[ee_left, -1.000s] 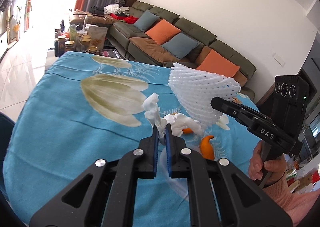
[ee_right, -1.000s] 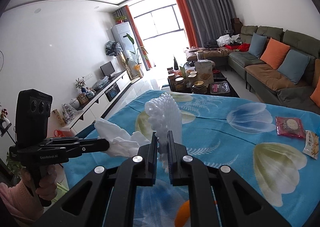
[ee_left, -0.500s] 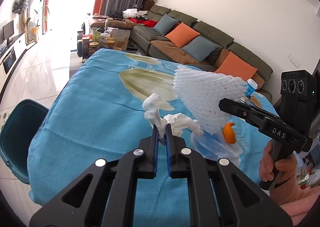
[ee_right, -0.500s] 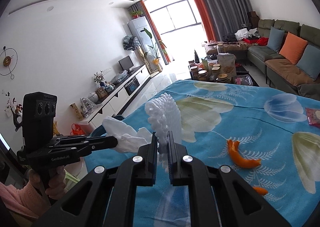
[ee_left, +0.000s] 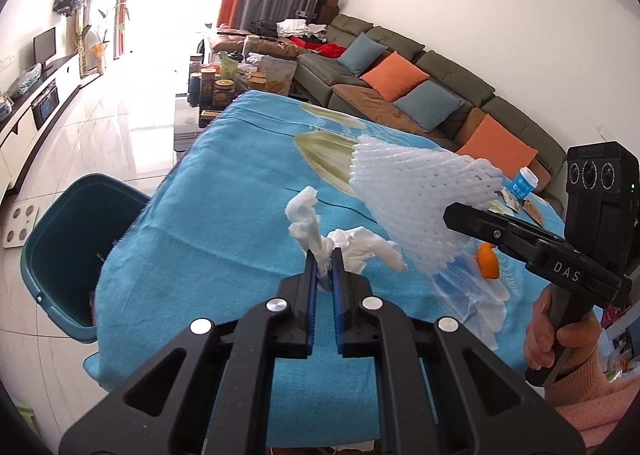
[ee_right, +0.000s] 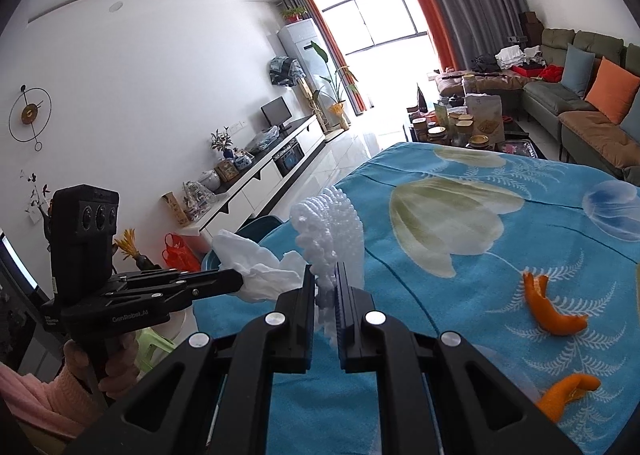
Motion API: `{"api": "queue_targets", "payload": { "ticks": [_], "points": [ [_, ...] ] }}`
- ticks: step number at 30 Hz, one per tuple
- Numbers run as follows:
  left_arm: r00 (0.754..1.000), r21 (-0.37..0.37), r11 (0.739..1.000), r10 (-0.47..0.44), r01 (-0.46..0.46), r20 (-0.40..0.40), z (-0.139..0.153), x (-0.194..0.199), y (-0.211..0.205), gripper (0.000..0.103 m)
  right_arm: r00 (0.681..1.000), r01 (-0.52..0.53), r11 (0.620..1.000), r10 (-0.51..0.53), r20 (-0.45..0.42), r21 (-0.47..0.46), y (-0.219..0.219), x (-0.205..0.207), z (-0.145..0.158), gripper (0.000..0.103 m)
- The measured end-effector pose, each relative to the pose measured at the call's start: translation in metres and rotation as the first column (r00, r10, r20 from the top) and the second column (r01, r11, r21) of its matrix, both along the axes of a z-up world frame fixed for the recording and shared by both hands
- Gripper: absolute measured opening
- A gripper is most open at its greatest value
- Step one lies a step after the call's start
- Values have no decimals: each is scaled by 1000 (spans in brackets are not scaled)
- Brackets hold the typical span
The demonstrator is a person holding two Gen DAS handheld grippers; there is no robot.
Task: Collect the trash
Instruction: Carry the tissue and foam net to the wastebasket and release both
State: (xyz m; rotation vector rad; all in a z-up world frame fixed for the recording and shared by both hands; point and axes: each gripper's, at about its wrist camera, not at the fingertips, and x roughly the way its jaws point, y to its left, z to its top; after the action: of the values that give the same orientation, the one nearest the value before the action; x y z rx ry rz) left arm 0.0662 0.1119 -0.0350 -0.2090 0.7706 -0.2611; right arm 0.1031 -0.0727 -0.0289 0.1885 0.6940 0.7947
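The table (ee_left: 224,223) stands in the room's middle, the sofa (ee_left: 420,95) beyond its far side. A bin (ee_left: 52,255) sits on the floor against the table's left edge. Two peels (ee_right: 548,311) lie on the table near its right side. Over the left edge hang a crumpled tissue (ee_left: 340,243) and, to its right, a foam net (ee_left: 416,191). A small cup (ee_left: 524,183) stands near the far right corner.

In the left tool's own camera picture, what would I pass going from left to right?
Teal bin → crumpled white tissue in the left tool → white foam net → orange peel → the hand gripping the other tool.
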Motion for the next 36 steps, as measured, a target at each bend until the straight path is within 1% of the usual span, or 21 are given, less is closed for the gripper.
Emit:
{"api": "queue_targets", "payload": {
  "ticks": [11,18,36],
  "points": [
    [996,11,996,83,-83,19,7,-12,35,7,998,-68,998,68,-11,9,35,7,-2,8],
    [991,18,991,130,-131,22,8,-16,50,7,994,-107,994,107,-17,12,57,11,-3,8],
    [969,20,969,246,-247,35,11,-23,95,7,975,-219,976,219,-24,12,114,28,2,8]
  ]
}}
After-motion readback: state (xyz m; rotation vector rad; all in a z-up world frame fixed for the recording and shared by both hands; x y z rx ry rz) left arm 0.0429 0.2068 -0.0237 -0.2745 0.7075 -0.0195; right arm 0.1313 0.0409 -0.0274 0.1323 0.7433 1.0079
